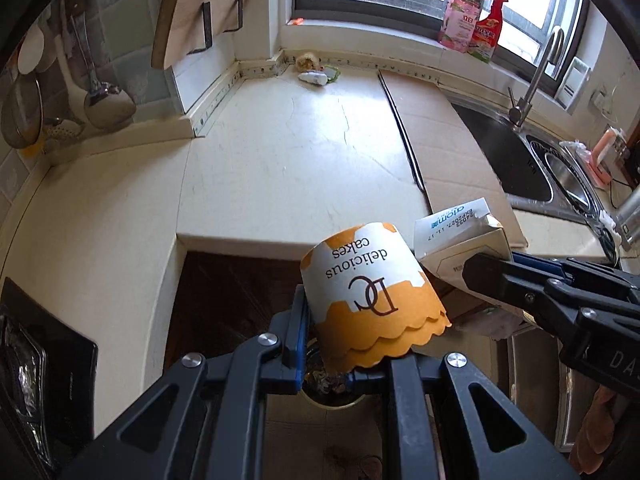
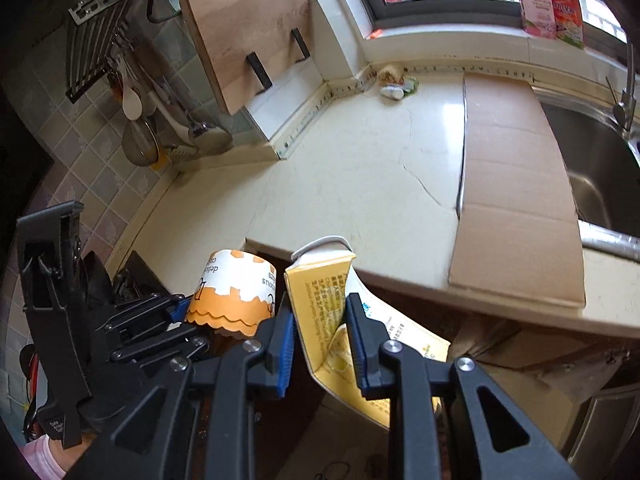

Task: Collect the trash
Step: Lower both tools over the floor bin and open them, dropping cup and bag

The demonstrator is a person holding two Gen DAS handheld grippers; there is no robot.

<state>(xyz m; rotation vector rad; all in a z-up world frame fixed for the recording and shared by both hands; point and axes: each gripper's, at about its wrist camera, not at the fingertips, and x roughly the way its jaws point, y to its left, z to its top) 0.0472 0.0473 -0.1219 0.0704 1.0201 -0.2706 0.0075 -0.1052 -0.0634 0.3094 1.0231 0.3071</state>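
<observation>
My left gripper (image 1: pixel 346 340) is shut on an orange and white paper cake cup (image 1: pixel 370 292), held upside down off the counter's front edge. The cup also shows in the right wrist view (image 2: pixel 234 294), with the left gripper (image 2: pixel 176 312) at its left. My right gripper (image 2: pixel 320 322) is shut on a yellow drink carton (image 2: pixel 320 300), squeezed between the blue pads. In the left wrist view the carton (image 1: pixel 460 236) is just right of the cup, with the right gripper (image 1: pixel 480 276) on it. Below the cup, a round container with dark scraps (image 1: pixel 332 386) is partly hidden.
A cream counter (image 1: pixel 288 152) carries a flat cardboard sheet (image 1: pixel 444 140) beside a steel sink (image 1: pixel 516 160) with a tap (image 1: pixel 536 76). Small scraps (image 1: pixel 316 70) lie at the back wall. Bottles (image 1: pixel 472 22) stand on the window sill. A cutting board (image 2: pixel 248 36) and utensils hang at left.
</observation>
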